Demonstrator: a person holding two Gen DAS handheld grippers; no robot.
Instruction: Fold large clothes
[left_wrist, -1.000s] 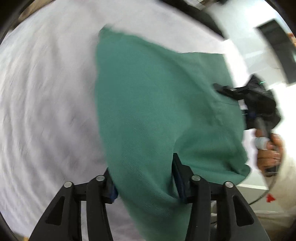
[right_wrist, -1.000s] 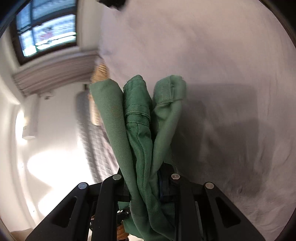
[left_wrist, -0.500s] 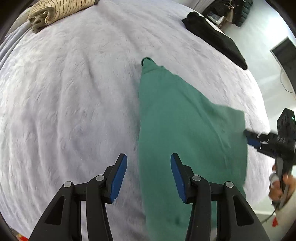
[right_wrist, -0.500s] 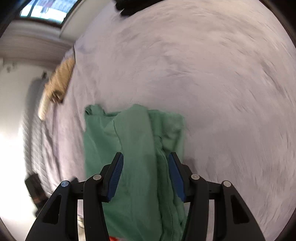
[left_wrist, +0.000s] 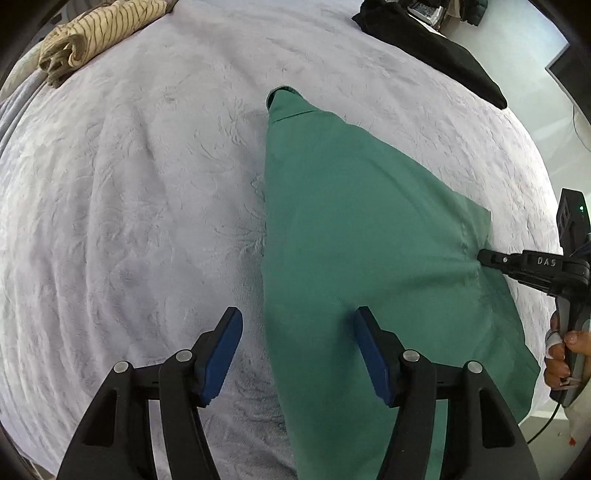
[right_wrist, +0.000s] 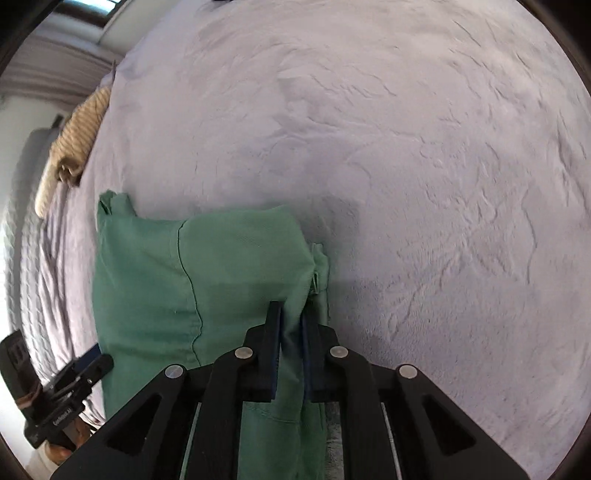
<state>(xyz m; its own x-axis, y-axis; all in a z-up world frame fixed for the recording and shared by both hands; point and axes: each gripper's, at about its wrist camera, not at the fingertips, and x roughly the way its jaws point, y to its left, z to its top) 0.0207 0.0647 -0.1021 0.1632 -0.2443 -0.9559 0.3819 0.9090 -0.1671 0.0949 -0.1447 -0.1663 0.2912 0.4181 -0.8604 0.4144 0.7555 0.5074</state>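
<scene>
The green garment (left_wrist: 362, 236) now lies spread on the bed (left_wrist: 129, 206). The left gripper (left_wrist: 297, 354) has let go, jaws opening; the right gripper (right_wrist: 291, 347) is closing on its edge, ready to fold.

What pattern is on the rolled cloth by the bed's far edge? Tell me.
Thin dark stripes on beige rolled cloth, clearest in the left wrist view.

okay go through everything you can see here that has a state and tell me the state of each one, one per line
green garment: spread flat on the bed, partly folded, one edge bunched.
left gripper: jaws opening, pads off the cloth.
right gripper: jaws closing on a bunched fold of the green garment.
striped garment: rolled up at the bed's far edge.
black garment: lying loose, unfolded.
bed cover: rumpled.
</scene>
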